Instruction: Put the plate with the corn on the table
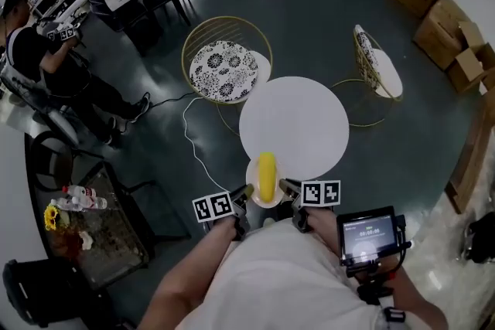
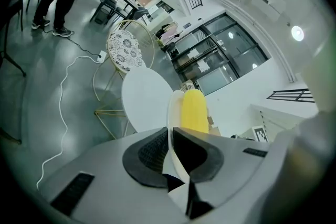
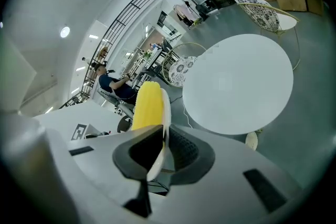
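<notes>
A small cream plate (image 1: 255, 183) carries a yellow corn cob (image 1: 266, 175) and hangs at the near rim of the round white table (image 1: 298, 120), partly over it. My left gripper (image 1: 247, 192) is shut on the plate's left rim and my right gripper (image 1: 285, 186) on its right rim. The left gripper view has the plate (image 2: 172, 108) edge-on between the shut gripper (image 2: 170, 136) pads, with the corn (image 2: 193, 111) to its right and the table (image 2: 144, 97) beyond. In the right gripper view, the gripper (image 3: 161, 136) clamps the plate (image 3: 166, 107); the corn (image 3: 147, 105) lies left and the table (image 3: 236, 84) ahead.
Two gold wire chairs with patterned cushions (image 1: 224, 62) (image 1: 377, 62) stand behind the table. A white cable (image 1: 191, 143) runs across the dark floor. A person (image 1: 39, 50) sits at far left, a glass side table (image 1: 93, 228) near left, and cardboard boxes (image 1: 445, 23) at right.
</notes>
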The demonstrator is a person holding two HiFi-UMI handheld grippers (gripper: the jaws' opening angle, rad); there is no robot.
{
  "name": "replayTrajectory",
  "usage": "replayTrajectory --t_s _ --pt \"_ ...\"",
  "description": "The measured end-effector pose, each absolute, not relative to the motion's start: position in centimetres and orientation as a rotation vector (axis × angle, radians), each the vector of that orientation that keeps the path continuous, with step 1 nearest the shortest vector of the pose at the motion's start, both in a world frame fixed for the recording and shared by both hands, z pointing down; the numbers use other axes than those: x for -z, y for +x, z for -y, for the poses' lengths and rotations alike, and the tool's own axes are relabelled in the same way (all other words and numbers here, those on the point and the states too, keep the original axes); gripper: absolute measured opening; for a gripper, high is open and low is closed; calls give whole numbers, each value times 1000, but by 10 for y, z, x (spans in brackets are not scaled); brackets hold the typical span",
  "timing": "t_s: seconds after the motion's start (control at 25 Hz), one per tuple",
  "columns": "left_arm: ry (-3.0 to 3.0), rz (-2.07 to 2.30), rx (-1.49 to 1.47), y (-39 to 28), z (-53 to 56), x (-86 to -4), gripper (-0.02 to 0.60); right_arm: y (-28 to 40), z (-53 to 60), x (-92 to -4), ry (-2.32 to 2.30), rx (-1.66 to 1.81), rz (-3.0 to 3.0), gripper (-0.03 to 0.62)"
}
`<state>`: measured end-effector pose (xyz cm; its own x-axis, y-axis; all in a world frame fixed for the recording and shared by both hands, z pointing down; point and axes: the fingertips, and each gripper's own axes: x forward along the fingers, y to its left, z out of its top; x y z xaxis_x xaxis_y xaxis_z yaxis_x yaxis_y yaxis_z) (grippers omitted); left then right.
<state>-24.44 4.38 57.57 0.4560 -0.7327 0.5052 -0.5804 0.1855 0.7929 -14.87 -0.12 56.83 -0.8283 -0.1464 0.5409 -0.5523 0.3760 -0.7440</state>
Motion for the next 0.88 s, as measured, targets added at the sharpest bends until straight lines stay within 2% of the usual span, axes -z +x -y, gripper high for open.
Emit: replayTrajectory --t_s 0.88 --pt "1518 1095 3 -206 72 -618 34 -105 103 -615 733 -1537 2146 46"
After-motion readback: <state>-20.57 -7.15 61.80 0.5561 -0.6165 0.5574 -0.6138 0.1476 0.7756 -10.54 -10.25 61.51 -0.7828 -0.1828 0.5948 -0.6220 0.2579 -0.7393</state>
